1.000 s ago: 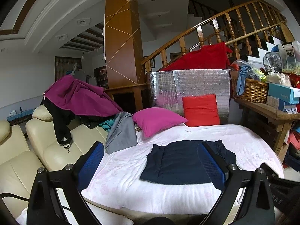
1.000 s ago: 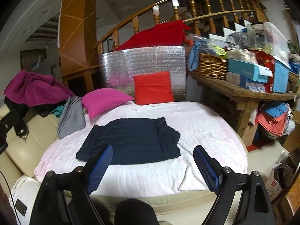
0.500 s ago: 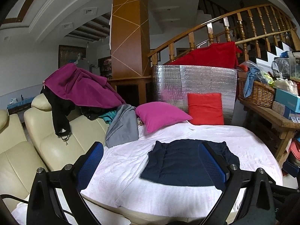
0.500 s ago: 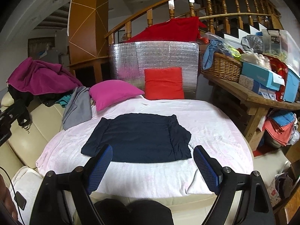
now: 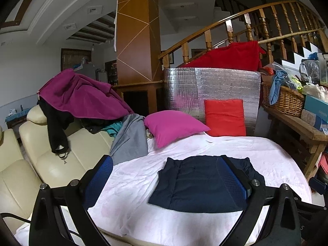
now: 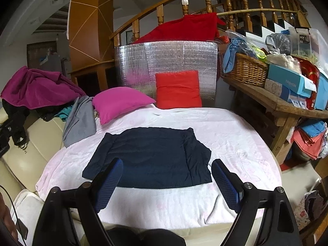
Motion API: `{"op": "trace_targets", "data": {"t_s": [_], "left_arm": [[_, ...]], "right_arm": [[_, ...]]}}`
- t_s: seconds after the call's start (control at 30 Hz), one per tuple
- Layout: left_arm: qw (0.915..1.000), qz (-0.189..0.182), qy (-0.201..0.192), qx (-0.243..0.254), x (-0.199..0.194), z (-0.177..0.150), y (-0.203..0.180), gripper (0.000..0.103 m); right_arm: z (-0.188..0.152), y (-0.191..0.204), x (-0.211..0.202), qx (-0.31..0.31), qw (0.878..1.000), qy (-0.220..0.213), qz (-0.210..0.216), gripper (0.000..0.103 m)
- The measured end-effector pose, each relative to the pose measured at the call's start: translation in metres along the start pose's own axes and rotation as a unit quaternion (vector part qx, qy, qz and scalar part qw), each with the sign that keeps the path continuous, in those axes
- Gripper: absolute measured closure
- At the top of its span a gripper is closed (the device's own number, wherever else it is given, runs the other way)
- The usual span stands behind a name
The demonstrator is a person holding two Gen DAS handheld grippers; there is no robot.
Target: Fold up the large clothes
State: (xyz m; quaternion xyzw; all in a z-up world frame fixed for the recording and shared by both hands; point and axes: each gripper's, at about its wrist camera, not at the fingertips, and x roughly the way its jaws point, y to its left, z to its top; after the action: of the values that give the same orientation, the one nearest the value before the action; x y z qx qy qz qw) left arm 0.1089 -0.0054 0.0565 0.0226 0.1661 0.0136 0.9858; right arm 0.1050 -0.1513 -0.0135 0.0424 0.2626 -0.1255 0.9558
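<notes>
Dark blue top point(image 6: 151, 155) lies flat, partly folded, in middle of pink blanket point(image 6: 235, 135). Left gripper point(image 5: 166, 176) wide open, holds nothing. Right gripper point(image 6: 167, 176) wide open, holds nothing. Pink pillow point(image 6: 119, 102) and red pillow point(image 6: 178, 90) behind top.

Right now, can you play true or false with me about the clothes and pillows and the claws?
1. The dark blue garment lies flat on the pink sheet. True.
2. The right claw is squeezing the dark blue garment. False: it is open and holds nothing.
3. The pink pillow is to the left of the red pillow. True.
4. The grey garment is folded neatly in the wicker basket. False: it hangs loose over the edge beside the cream sofa.
5. The left claw is open. True.
</notes>
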Motion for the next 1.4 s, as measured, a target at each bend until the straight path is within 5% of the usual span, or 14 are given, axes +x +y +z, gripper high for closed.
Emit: {"op": "trace_targets", "data": {"t_s": [0.73, 1.4], "left_arm": [[0.9982, -0.056, 0.006, 0.021, 0.023, -0.002, -0.007, 0.002], [0.9982, -0.045, 0.026, 0.029, 0.038, -0.025, 0.014, 0.002]], "right_arm": [[-0.002, 0.004, 0.007, 0.014, 0.998, 0.013, -0.065, 0.013], [-0.024, 0.036, 0.02, -0.003, 0.997, 0.042, -0.067, 0.013]]}}
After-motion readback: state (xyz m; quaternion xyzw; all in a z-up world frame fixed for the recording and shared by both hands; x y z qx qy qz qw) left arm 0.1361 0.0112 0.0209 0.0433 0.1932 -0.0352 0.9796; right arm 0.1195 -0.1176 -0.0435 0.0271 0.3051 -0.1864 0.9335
